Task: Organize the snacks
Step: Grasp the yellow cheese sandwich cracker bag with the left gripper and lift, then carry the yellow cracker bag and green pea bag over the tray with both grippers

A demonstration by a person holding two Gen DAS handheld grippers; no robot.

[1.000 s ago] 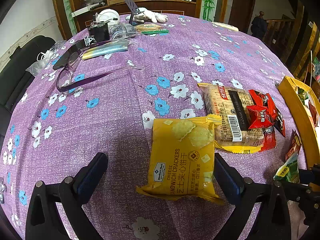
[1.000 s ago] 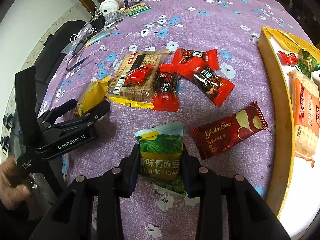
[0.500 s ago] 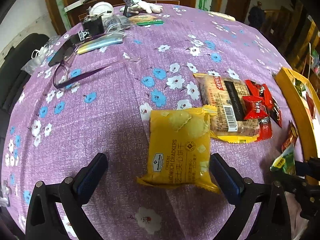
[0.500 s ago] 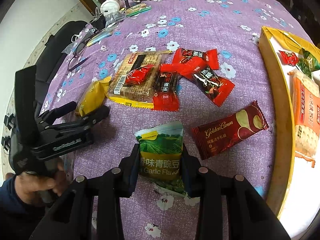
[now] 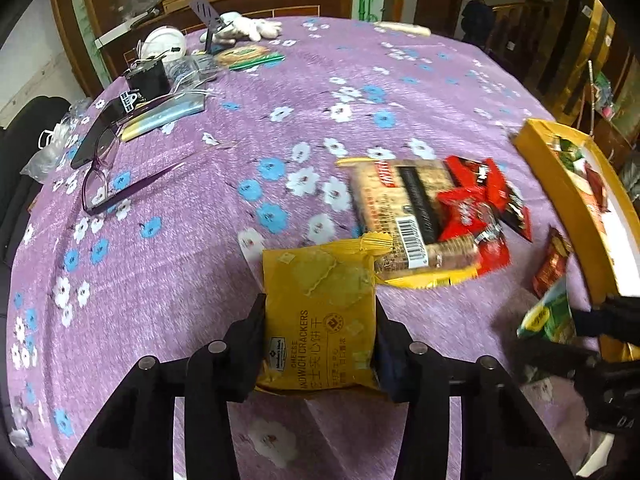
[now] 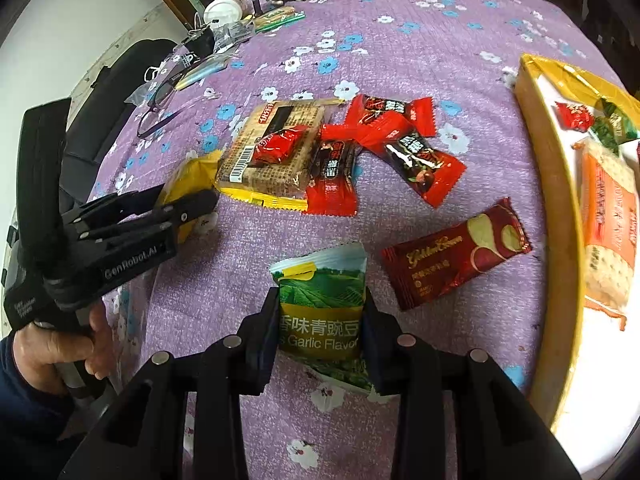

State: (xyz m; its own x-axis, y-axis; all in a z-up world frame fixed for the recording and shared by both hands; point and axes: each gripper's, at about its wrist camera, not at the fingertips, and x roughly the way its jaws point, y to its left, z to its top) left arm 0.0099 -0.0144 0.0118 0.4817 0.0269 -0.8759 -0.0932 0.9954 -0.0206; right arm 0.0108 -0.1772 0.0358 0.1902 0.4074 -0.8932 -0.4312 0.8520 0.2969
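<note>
1. Left wrist view: your left tongs (image 5: pixel 320 344) are clamped on the yellow cheese cracker pack (image 5: pixel 320 316), which sits on the purple flowered desk (image 5: pixel 200 240). Its far edge touches the brown biscuit pack (image 5: pixel 408 216); the yellow tray (image 5: pixel 560 196) lies to the right.
2. Right wrist view: your right tongs (image 6: pixel 320 332) grip the green pea packet (image 6: pixel 320 304) by its sides. A maroon chip packet (image 6: pixel 452 256) lies just beside it, and red candies (image 6: pixel 400 140) sit farther off, with the tray (image 6: pixel 556 208) at the right.
</note>
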